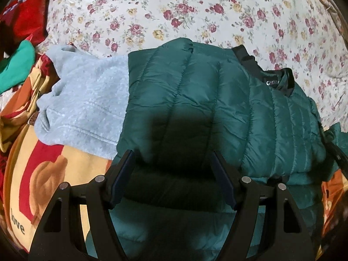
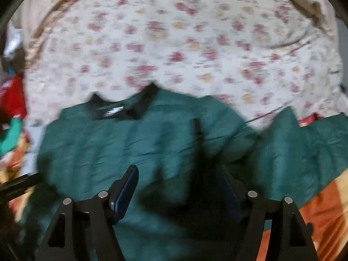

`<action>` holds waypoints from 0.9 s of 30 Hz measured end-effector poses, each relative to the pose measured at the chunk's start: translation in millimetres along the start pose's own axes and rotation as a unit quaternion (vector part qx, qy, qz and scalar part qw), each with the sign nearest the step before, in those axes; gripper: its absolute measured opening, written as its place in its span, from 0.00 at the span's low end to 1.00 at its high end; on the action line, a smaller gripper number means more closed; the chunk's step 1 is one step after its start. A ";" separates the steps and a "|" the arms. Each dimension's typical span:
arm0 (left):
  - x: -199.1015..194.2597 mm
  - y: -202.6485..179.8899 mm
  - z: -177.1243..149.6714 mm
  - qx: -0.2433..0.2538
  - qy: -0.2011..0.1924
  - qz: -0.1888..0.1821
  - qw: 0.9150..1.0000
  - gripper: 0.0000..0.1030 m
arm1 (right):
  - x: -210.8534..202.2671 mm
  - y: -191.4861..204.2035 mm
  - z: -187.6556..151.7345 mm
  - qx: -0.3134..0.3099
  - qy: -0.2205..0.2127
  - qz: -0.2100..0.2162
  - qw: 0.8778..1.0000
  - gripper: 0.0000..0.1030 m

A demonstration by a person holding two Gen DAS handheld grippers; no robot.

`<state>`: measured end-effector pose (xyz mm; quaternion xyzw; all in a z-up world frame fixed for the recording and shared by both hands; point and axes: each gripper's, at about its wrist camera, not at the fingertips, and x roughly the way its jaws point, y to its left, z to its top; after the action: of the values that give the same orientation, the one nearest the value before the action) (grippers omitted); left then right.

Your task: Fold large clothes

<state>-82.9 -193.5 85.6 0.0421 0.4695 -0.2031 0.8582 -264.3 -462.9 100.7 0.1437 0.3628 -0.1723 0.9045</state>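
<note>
Dark green quilted nylon fills the middle of both views: a puffer jacket (image 1: 206, 100) with a black collar (image 1: 245, 54) lies spread on a bed, partly over a floral sheet (image 1: 174, 10) and partly over an orange and cream blanket (image 1: 50, 158) printed with the word "love". A pale blue fleece garment (image 1: 87, 100) sits just beside the jacket, touching its edge, with red and green clothes (image 1: 24, 17) heaped further off. The left gripper (image 1: 171, 169) hangs over the jacket's near hem, its fingers spread apart with nothing pinched between them. In the blurred right wrist view, the right gripper (image 2: 180, 187) is above the jacket's chest (image 2: 121, 143), fingers parted and clasping nothing; a dark strip runs down the front.
</note>
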 end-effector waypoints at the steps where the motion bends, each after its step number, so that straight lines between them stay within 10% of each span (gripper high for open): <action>1: 2.8 -1.4 0.5 0.002 0.002 0.002 1.000 0.70 | 1.0 10.8 -5.7 -0.016 0.010 0.021 1.000 0.69; 14: 38.4 -34.2 14.8 0.013 0.016 0.020 1.000 0.77 | 87.0 15.6 12.2 -0.020 0.063 -0.040 0.997 0.58; 27: 18.8 -25.2 -3.3 0.006 -0.001 0.010 1.000 0.78 | 45.1 13.0 20.7 0.010 0.026 -0.027 0.999 0.67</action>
<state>-86.3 -221.5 71.2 0.0515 0.4673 -0.1975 0.8603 -215.8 -468.5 85.0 0.1473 0.3877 -0.1961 0.8885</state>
